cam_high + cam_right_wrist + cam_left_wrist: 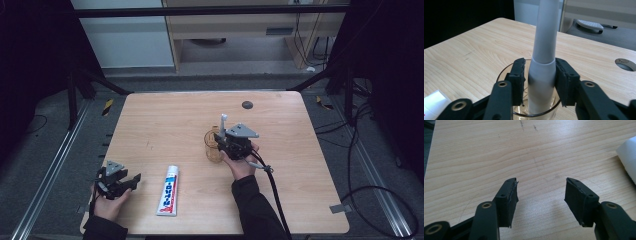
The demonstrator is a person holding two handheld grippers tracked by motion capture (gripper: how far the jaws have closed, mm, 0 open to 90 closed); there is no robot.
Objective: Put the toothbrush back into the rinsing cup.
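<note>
1. Looks like the step in hand is dropping an electric toothbrush (pixel 543 62) into the clear glass cup (pixel 506 72) near the middle of the wooden table (pixel 165 115). The brush stands upright with its lower end down inside the cup
2. Right gripper (pixel 539 75) is over the cup rim with a jaw on each side of the handle. There's a sliver of gap on the left pad, and the right one looks just about touching, so I'd call it let go rather than clamped
3. Left gripper (pixel 540 195) sits near the table's front left corner, jaws wide apart, nothing between them, just bare wood
4. Toothpaste tube (pixel 168 190) lies flat between the two hands, closer to the left one
5. Next move, I reckon: spread the right jaws a bit more and lift straight up so the brush doesn't tip the cup
</note>
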